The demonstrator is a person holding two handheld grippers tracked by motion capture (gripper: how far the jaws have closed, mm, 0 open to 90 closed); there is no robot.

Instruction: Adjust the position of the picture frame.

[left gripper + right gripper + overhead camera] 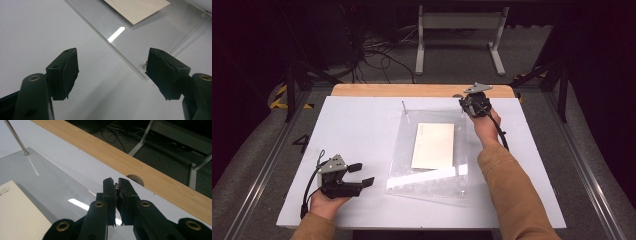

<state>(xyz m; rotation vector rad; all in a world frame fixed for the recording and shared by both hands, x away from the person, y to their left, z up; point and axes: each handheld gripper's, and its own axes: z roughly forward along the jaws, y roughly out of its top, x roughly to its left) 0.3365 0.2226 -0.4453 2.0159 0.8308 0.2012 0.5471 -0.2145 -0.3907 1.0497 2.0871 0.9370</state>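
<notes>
gripped a small metal pin [116, 186] in right gripper [117, 185]; needed steady vertical lift from acrylic sheet [432, 182]; left gripper [112, 72] gaped, empty.

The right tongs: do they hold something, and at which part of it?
Yes. The right tongs are shut on a small metal screw or pin; its shiny head sits between the tips. The rest is hidden. The left tongs are open and empty.

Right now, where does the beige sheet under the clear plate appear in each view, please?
High view: the beige sheet lies at table centre, under the clear plate.
Left gripper view: its corner is at the top edge, right of middle.
Right gripper view: its corner is at bottom left.
Shared landmark: the clear plate's bright reflection streak beside the sheet.
</notes>
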